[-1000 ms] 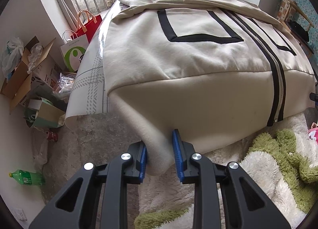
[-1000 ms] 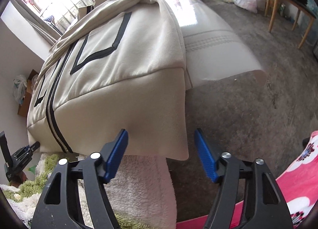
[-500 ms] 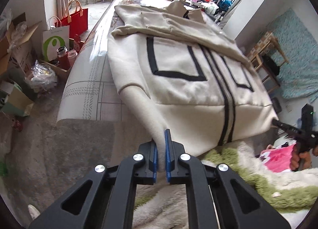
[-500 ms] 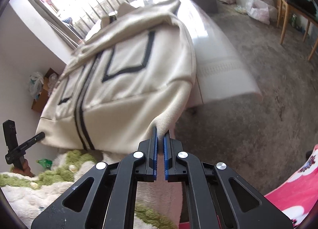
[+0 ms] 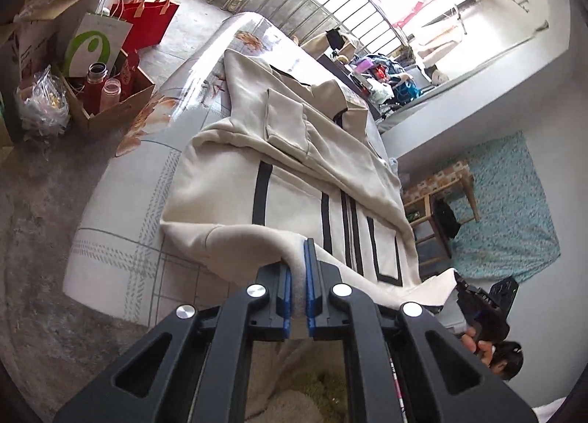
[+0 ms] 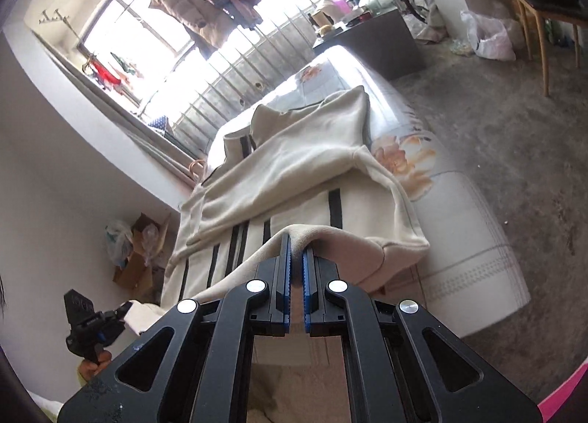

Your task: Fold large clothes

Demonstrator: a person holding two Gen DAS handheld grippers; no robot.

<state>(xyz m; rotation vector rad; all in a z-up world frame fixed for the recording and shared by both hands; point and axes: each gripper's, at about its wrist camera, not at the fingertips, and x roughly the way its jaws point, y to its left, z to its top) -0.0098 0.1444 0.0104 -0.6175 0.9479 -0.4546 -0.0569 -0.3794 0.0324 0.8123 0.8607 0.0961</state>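
A cream jacket (image 5: pixel 294 180) with black stripes and a central zip lies spread on a mattress (image 5: pixel 121 239), its sleeves folded across the chest. Its bottom hem is lifted off the near edge and arches up over the lower body, a corner in each gripper.

The left gripper (image 5: pixel 298 287) has its blue-padded fingers pressed together on one hem corner, cloth bulging up between them. The right gripper (image 6: pixel 297 276) is likewise clamped on the other corner, the fabric draping away to either side. Each gripper also shows at the edge of the other's view, held in a bare hand (image 6: pixel 93 364) at about the same height, the hem stretched between them.

The mattress has a pale cover printed with flowers and grid lines, and sits on a grey concrete floor (image 6: pixel 533 151). Behind it runs a barred window (image 6: pixel 220 67) with coats hanging in it. Paper bags (image 5: pixel 121 30) and a box of bottles (image 5: pixel 106 92) stand to the mattress's left; a wooden chair (image 6: pixel 544 11) stands to the right.
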